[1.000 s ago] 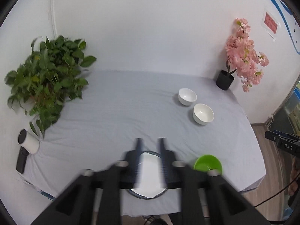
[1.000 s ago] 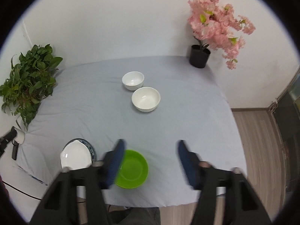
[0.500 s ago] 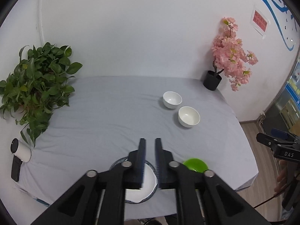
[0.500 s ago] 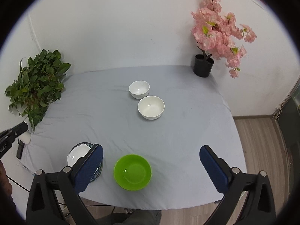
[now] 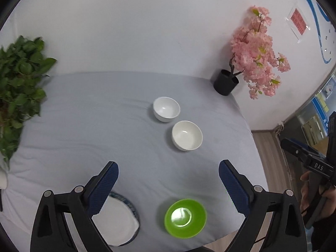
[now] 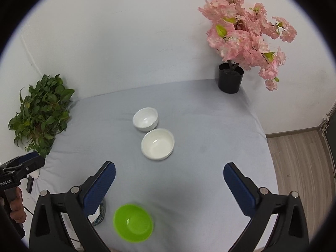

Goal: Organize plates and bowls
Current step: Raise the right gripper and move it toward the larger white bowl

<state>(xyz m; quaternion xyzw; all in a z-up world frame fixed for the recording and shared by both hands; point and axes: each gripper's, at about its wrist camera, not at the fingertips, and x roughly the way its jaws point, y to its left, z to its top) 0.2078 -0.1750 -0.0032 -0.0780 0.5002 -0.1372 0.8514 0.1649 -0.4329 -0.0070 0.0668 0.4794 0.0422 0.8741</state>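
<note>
Left wrist view: the left gripper (image 5: 168,174) hangs above the near edge of the table (image 5: 84,109), and its jaws are opening with nothing between them. The green bowl (image 5: 185,218) sits below the gap at 6 o'clock, not touched by either pad. The plate (image 5: 117,222), white with a dark patterned rim, lies at 7 o'clock, partly hidden behind the left finger. 2 white bowls stand near the table centre at 12 o'clock: the far bowl (image 5: 166,109) and the near bowl (image 5: 187,135), just beside each other, rims apart.

Right wrist view: the right gripper (image 6: 169,176) is released, jaws spread wide and empty. The green bowl (image 6: 133,222) lies at 7 o'clock, close to the left finger. Only a sliver of the plate (image 6: 100,215) shows behind that finger. The near bowl (image 6: 157,144) and far bowl (image 6: 145,119) stand ahead at 12 o'clock.

Judgement: no item is stacked yet. All 4 pieces rest upright and separate on the cloth. Wide jaws suit a bowl rim, so either tool is set for a first pick. The 2 white bowls, being side by side, are likely nesting candidates. The green bowl and plate sit near the table edge, so a careless nudge could push them off.
</note>
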